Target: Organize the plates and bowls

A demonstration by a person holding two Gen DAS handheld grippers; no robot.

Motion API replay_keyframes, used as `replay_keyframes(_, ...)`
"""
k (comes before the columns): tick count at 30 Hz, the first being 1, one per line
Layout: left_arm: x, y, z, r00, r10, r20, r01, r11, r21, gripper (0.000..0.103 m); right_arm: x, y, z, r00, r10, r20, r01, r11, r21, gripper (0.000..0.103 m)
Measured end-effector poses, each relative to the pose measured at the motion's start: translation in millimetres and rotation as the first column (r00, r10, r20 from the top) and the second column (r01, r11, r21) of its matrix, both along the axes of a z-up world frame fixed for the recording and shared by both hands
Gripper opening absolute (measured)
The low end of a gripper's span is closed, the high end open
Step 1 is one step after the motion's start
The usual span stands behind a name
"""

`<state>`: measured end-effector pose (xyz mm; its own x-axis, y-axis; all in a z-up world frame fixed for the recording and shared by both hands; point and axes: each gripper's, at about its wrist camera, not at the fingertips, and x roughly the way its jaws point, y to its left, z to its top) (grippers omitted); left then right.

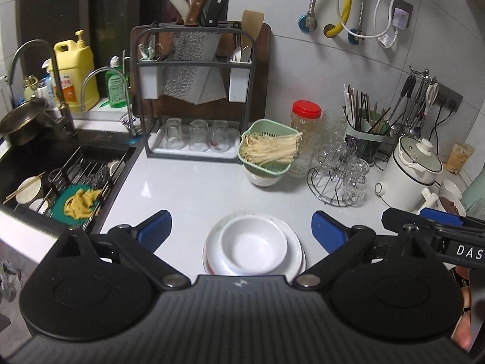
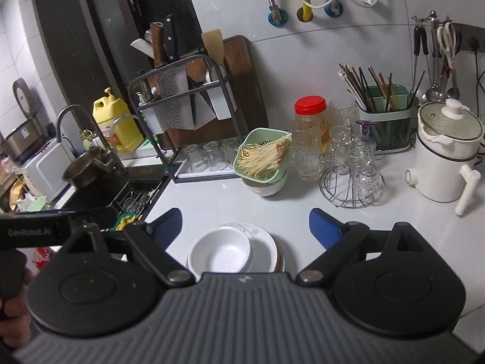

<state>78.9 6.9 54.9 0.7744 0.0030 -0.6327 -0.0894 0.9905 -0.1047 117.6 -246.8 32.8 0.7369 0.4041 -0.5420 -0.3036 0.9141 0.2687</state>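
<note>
A small white bowl (image 1: 253, 245) sits on top of a stack of white plates (image 1: 295, 250) on the white counter, close to me. In the right wrist view the bowl (image 2: 221, 253) sits left of centre on the stack of plates (image 2: 263, 251). My left gripper (image 1: 241, 230) is open and empty, its blue-padded fingers spread either side of the stack and above it. My right gripper (image 2: 245, 227) is open and empty too, spread over the same stack. The right gripper shows at the right edge of the left wrist view (image 1: 436, 221).
A green colander of enoki mushrooms (image 1: 266, 151) sits on a white bowl behind the stack. A dish rack with knives and glasses (image 1: 197, 91) stands at the back. A wire glass stand (image 1: 339, 179), a red-lidded jar (image 1: 306, 121), a white pot (image 1: 412, 170) and the sink (image 1: 60, 176) surround it.
</note>
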Motion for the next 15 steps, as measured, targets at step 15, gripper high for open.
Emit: replay_keyframes(15,-93.0,-24.4,-18.7,0.998,0.052,-0.029,-0.052,0.999,0.003,0.101,-79.3,-20.5,-18.1,1.0,0.014,-0.011,-0.014,1.0,-0.015,0.092)
